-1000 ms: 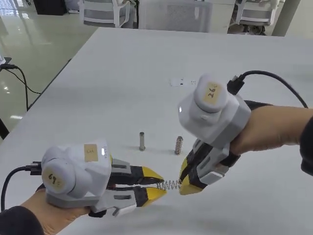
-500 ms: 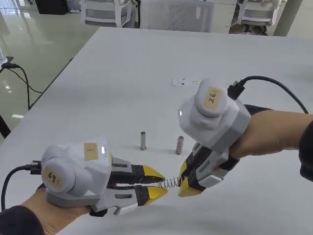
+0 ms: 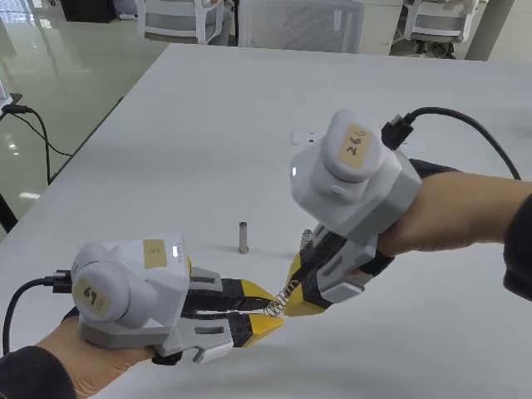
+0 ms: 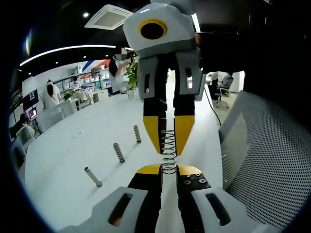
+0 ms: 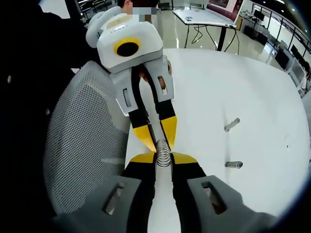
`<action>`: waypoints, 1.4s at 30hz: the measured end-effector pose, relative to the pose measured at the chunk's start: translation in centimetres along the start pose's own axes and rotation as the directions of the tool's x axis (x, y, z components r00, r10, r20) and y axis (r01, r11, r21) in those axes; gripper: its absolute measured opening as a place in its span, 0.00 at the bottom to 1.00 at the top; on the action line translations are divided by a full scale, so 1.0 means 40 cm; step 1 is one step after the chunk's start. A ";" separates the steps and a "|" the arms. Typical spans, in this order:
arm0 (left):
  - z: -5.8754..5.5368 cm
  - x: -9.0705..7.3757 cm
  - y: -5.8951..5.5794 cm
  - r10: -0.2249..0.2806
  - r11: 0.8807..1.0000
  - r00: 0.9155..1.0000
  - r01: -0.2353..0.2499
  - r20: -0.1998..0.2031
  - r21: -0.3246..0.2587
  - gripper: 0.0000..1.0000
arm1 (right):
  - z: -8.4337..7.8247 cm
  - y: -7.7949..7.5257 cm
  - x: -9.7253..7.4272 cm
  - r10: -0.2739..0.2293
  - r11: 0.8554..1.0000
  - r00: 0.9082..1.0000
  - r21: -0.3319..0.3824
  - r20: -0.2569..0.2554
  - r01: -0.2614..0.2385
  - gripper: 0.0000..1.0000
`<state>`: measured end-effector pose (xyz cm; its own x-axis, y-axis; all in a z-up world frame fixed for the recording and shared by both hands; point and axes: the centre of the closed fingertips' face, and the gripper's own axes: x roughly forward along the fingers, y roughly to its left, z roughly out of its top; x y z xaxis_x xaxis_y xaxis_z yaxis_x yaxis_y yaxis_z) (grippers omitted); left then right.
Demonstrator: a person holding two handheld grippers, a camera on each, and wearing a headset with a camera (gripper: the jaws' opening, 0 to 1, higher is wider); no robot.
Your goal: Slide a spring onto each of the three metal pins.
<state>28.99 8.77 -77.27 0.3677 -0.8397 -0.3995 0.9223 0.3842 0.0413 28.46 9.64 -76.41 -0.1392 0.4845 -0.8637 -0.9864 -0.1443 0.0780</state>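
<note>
While clamped at both ends, held slantwise over the white table [image 3: 166, 150]: spring [image 3: 280, 299]. Nearest, left tool [image 3: 268, 312], jaws drawn narrow and pinching the spring's lower end. Just beyond, right tool [image 3: 299, 298], angled down from the right, jaws likewise narrow and pinching the upper end. Farther back, upright on the table: bare pin [image 3: 243, 238]; beside it, second pin [image 3: 306, 238], wrapped in coils and partly hidden behind the right tool. In the left gripper view, third pin [image 4: 137, 134], last in the row, too small to judge. At the far edge, mesh chair [image 3: 299, 25].
</note>
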 end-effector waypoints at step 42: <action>-0.006 -0.001 0.012 0.018 0.999 1.000 -0.017 0.011 -0.031 0.08 | 0.038 -0.008 0.016 -0.015 0.999 1.000 -0.042 -0.025 0.013 0.13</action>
<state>29.38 9.10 -77.47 0.3854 -0.8368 -0.3889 0.9116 0.4106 0.0199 28.54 11.30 -76.24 -0.1226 0.4647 -0.8769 -0.9837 -0.1742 0.0452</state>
